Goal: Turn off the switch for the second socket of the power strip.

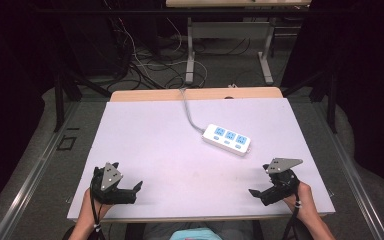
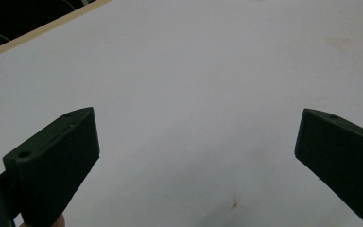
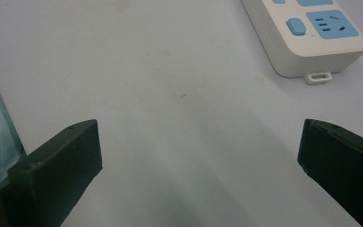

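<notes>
A white power strip with blue sockets lies right of the table's middle, and its grey cable runs off over the far edge. Its near end is seen in the right gripper view as the power strip, at the upper right, well beyond the jaws. My left gripper rests near the front left of the table, open, with only bare tabletop between its jaws. Near the front right, my right gripper is likewise open and holds nothing. Both point inward toward the table's centre.
The white table top has a wooden strip along its far edge. Beyond it, the floor holds tangled cables and the legs of another table. A person's hands hold both grippers at the front edge.
</notes>
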A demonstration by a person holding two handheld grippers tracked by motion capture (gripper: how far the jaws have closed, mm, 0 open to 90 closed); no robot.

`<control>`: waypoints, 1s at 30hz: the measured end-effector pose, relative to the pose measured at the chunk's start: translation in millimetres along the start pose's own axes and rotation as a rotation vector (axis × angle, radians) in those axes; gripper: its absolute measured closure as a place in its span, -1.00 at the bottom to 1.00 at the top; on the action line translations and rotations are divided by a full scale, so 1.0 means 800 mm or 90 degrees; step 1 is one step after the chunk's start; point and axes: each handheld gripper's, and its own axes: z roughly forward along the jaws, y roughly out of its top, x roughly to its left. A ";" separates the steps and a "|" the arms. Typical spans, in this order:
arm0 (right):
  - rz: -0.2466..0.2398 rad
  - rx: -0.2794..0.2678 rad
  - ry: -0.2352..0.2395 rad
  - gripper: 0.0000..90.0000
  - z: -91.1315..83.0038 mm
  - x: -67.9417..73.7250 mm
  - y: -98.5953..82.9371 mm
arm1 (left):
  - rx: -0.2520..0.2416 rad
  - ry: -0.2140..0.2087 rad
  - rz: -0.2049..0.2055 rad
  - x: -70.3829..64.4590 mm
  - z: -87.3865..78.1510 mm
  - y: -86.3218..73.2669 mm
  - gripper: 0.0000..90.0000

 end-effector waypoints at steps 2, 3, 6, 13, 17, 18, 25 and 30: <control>0.000 0.002 0.000 -1.00 0.000 0.000 0.000 | 0.003 0.001 0.002 0.000 -0.001 0.000 -0.99; 0.000 0.001 0.002 -1.00 0.000 0.000 0.000 | 0.003 0.001 0.002 0.000 -0.001 0.000 -0.99; -0.005 0.000 -0.003 -1.00 0.002 -0.001 0.001 | 0.002 -0.005 0.003 -0.002 0.001 0.000 -0.98; -0.004 0.005 -0.001 -1.00 0.005 -0.004 0.003 | 0.008 -0.006 0.010 -0.001 0.001 0.000 -0.98; -0.005 0.007 -0.004 -1.00 0.008 -0.002 0.004 | 0.007 -0.004 0.012 -0.002 0.001 -0.001 -0.98; -0.008 0.002 -0.003 -1.00 0.009 -0.003 0.004 | 0.008 -0.004 0.011 -0.002 0.001 -0.001 -0.98; -0.011 0.011 -0.001 -1.00 0.011 -0.006 0.014 | 0.009 -0.006 0.015 -0.003 0.003 0.000 -0.98; -0.019 0.006 -0.004 -1.00 0.015 -0.007 0.021 | 0.014 -0.004 0.018 -0.002 0.001 -0.001 -0.99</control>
